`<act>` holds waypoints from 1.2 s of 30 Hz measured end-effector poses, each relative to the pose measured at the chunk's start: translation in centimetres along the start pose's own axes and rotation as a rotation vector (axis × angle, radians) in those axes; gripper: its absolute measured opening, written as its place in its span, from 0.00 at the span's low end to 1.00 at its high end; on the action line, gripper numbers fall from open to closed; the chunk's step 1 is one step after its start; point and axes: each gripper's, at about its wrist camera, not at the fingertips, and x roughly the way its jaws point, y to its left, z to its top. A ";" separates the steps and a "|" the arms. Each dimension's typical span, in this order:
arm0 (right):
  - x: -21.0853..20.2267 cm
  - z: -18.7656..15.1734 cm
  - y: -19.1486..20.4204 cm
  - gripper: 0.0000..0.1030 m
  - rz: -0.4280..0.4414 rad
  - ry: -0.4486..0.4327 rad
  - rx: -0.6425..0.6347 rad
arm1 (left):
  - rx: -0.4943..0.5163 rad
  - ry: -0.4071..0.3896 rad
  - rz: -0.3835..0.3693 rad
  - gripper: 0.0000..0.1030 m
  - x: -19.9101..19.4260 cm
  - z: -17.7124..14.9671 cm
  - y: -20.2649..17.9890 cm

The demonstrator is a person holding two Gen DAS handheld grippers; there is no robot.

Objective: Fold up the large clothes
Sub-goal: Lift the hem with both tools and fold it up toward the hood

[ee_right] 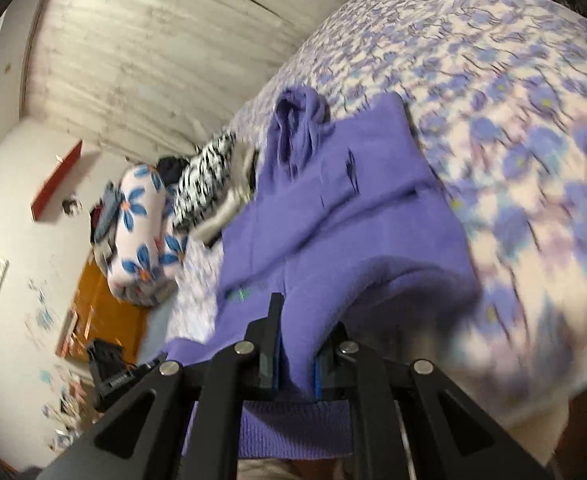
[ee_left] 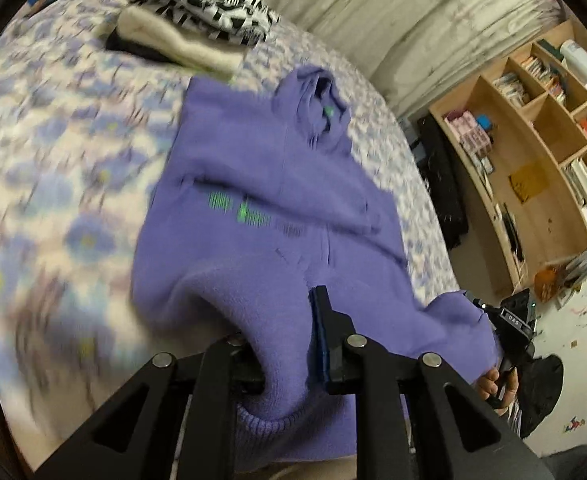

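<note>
A bed (ee_left: 53,184) with a blue-flowered cover carries a purple hoodie (ee_left: 261,184), spread front up with its hood toward the far edge. Its ribbed hem is lifted off the cover at the near side. The left gripper (ee_left: 281,320) has its jaws clenched on one bunched part of the hem; the right gripper (ee_right: 299,320) has its jaws clenched on another.
</note>
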 end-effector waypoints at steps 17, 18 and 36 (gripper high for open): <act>12.3 11.1 -2.2 0.69 0.012 -0.022 0.101 | -0.144 -0.035 -0.062 0.88 11.8 15.9 2.9; 12.4 11.2 -2.0 0.69 -0.032 -0.026 0.065 | -0.121 -0.030 -0.016 0.88 12.2 16.1 3.0; 19.0 15.5 -3.8 0.66 -0.428 0.033 -0.312 | 0.307 0.080 0.422 0.72 20.7 18.3 3.4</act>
